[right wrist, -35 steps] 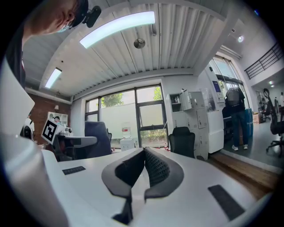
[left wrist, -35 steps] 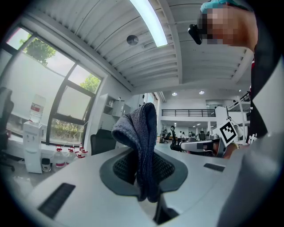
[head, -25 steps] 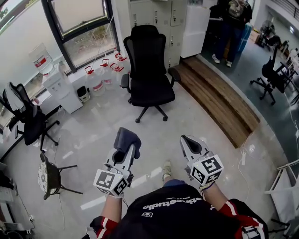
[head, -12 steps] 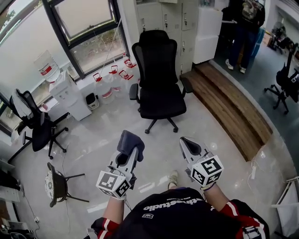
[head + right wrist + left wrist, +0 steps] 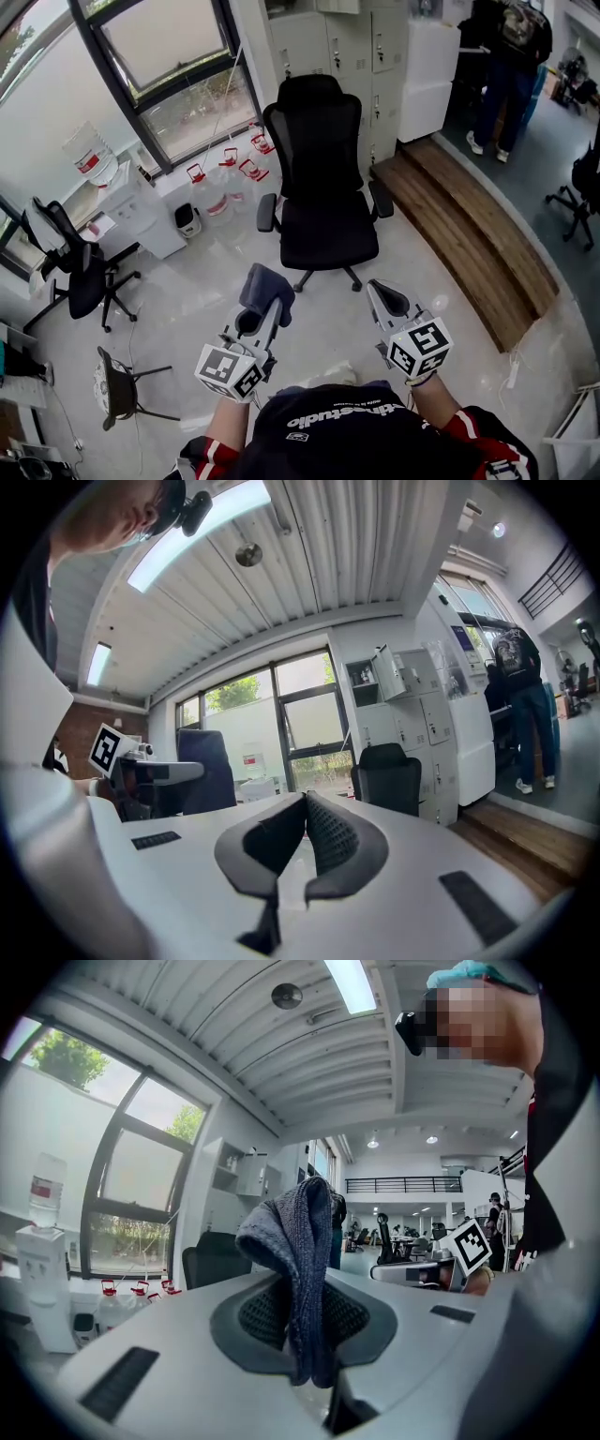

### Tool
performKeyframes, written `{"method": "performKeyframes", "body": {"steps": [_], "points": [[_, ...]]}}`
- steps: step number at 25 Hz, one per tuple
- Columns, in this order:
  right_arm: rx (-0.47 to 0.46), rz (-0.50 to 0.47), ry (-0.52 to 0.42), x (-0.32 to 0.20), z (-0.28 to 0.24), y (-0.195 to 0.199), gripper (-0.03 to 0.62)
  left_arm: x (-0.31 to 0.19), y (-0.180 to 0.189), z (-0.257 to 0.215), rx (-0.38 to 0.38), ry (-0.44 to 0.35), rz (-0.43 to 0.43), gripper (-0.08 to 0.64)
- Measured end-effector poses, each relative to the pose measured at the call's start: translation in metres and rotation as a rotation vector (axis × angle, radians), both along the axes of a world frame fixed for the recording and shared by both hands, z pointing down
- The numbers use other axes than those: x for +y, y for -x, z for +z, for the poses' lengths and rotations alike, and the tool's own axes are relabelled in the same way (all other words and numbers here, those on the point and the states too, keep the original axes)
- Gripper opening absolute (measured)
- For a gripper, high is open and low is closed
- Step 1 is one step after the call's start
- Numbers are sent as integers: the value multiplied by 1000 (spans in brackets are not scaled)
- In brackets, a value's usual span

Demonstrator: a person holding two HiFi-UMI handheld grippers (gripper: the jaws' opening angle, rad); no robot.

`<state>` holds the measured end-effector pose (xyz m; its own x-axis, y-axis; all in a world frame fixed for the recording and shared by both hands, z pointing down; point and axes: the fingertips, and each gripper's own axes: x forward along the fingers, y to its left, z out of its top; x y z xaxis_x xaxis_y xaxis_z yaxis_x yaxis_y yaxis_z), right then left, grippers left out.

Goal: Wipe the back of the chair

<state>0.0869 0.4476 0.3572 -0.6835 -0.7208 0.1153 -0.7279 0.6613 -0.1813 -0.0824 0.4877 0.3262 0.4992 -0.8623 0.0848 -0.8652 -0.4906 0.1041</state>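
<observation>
Black chair [image 5: 323, 187] nearer (cloth [image 5: 266, 289] still clamped).

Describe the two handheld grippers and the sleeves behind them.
Both the left gripper and right gripper have light grey bodies with dark ribbed pads and a white cube of black square markers at the rear. The sleeves are black with red.

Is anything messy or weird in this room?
Nothing looks spilled or broken. The only clutter is a bunch of water jugs on the floor under the window, beside the black chair.
</observation>
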Motion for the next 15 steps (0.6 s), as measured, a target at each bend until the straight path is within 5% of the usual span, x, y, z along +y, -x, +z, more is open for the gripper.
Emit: {"method": "performKeyframes", "body": {"steps": [7, 15], "points": [[-26, -20, 18, -58, 9, -9, -3, -52, -7, 3, -28, 22, -27, 57], [-9, -10, 46, -132, 24, 16, -3, -131, 26, 25, -27, 52, -46, 57]]}}
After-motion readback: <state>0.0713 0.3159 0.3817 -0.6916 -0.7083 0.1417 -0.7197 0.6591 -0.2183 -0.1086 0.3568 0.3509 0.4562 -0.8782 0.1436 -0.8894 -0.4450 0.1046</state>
